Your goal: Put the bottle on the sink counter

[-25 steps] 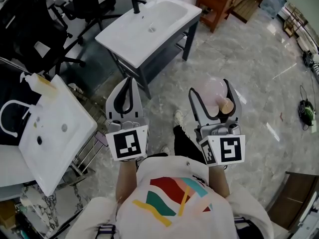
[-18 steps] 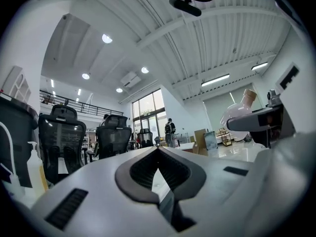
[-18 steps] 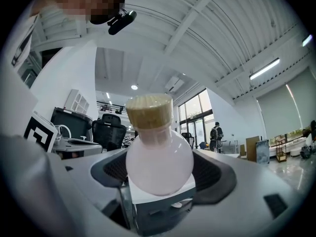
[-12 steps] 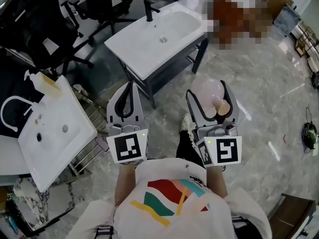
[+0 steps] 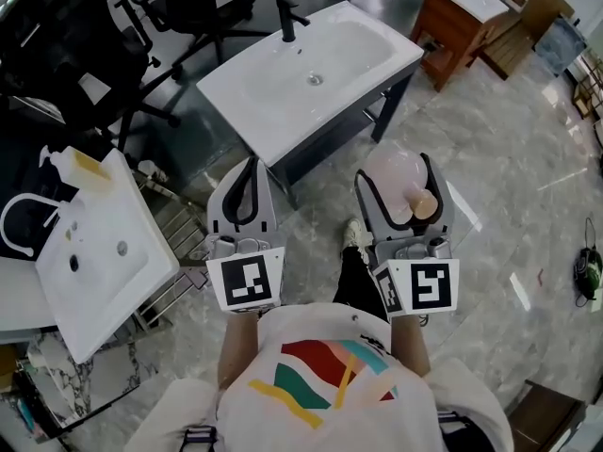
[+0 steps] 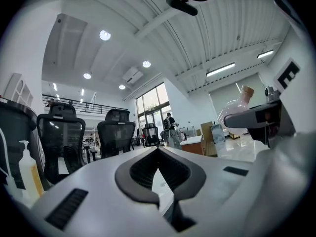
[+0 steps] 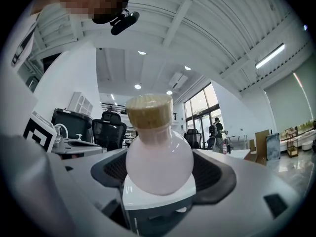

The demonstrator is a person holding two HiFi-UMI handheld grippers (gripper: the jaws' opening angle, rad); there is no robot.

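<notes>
Clamping one pink bottle (image 7: 159,162), right gripper (image 5: 395,165) hovers beside closed left gripper (image 5: 249,162).

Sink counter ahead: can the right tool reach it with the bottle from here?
Likely yes, with a step forward. The right tool grips the bottle, only open floor lies between it and the sink counter, and the top holds just a faucet.

The sink counter (image 5: 268,88) is set at upper centre of the head view, a faucet (image 5: 286,17) at its far edge. A second sink (image 5: 104,248) is placed at the left edge and a wooden cabinet (image 5: 464,17) at upper right. Lower in the frame, the left gripper (image 5: 249,166) and right gripper (image 5: 396,169) are held side by side, the bottle (image 5: 388,171) between the right one's jaws.
</notes>
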